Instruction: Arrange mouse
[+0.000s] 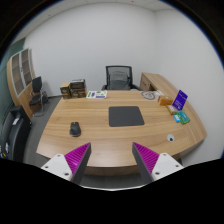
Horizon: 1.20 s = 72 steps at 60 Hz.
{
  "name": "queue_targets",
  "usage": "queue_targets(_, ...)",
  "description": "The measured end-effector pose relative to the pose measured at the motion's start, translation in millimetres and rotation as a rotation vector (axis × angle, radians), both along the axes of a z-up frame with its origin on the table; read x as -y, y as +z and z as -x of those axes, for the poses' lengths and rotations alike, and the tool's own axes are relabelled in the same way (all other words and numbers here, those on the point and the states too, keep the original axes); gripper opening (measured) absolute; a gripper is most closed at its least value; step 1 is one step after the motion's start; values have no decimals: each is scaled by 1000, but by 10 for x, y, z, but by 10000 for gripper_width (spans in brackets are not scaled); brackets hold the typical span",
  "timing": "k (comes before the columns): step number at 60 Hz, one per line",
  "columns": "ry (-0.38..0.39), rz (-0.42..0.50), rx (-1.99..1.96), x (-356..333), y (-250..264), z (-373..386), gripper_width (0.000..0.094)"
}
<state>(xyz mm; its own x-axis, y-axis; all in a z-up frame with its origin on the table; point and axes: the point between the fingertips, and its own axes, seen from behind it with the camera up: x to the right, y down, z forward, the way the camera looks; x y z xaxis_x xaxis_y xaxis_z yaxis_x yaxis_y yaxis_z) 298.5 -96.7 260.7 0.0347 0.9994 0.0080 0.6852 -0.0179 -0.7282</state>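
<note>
A dark mouse (74,127) lies on the wooden desk (100,135), left of a dark grey mouse mat (125,116) at the desk's middle. My gripper (112,157) hangs above the desk's near edge, well short of both. Its two fingers with magenta pads (75,157) stand wide apart, with nothing between them. The mouse lies beyond the left finger and the mat beyond the gap between the fingers.
A black office chair (119,76) stands behind the desk, another (37,92) at the left by a wooden shelf (18,70). Boxes (72,90), papers (97,94), a purple stand (180,99) and a small teal item (182,117) lie on the desk.
</note>
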Motion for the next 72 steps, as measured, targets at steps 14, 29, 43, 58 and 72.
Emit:
queue_targets(14,85,22,-21,561,-237,205,862)
queue_targets(29,187,38,-58,1356,-601,530,860)
queue_targets(43,250,12,-72,1962,-1097,919,861)
queue_targets(58,225,-5,-78,2294,-1619,1457,861)
queue_targets(72,197,-32,-74,2396,-2113,1955,860)
